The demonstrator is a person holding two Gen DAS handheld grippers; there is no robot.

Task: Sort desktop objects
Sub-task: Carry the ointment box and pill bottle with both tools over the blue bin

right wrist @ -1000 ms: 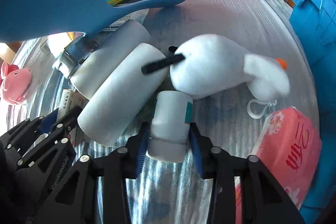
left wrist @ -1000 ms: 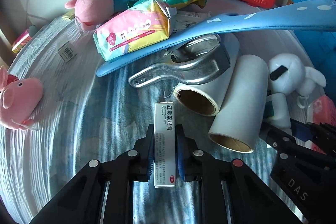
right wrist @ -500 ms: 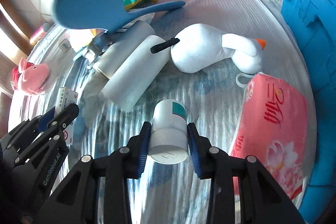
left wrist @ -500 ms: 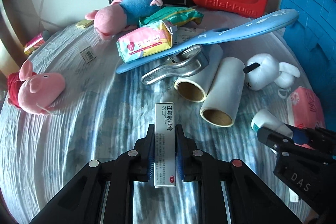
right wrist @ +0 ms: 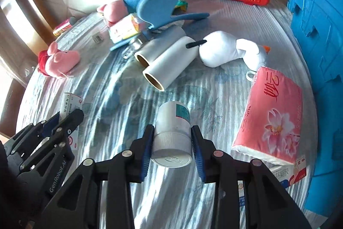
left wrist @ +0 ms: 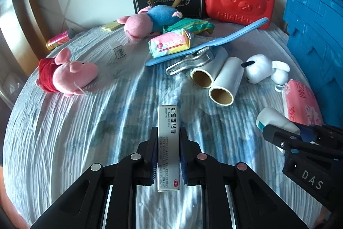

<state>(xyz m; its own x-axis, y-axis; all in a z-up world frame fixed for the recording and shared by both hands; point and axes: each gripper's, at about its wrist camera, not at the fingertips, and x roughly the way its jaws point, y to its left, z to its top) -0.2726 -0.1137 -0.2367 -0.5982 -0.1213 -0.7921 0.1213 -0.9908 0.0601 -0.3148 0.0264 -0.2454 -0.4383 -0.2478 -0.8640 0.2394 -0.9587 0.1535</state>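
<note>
My left gripper (left wrist: 167, 153) is shut on a white ointment box (left wrist: 168, 138) with Chinese print and holds it above the blue-striped cloth. My right gripper (right wrist: 172, 147) is shut on a white bottle (right wrist: 173, 132) with a teal label, cap toward the camera, also held above the cloth. In the left wrist view the right gripper (left wrist: 300, 138) with the bottle (left wrist: 272, 121) shows at lower right. In the right wrist view the left gripper (right wrist: 62, 121) with the box (right wrist: 69, 104) shows at lower left.
Two white rolls (left wrist: 216, 78), a metal clip (left wrist: 190, 59), a blue shoehorn (left wrist: 205, 44), a white plush (left wrist: 261, 70), a pink tissue pack (right wrist: 272, 115), two pig plushes (left wrist: 66, 74), a red case (left wrist: 238, 3) and a blue crate (left wrist: 315, 40) crowd the table.
Both grippers have lifted and pulled back from the pile with the box and the bottle held. The objects on the table look smaller and farther away.
</note>
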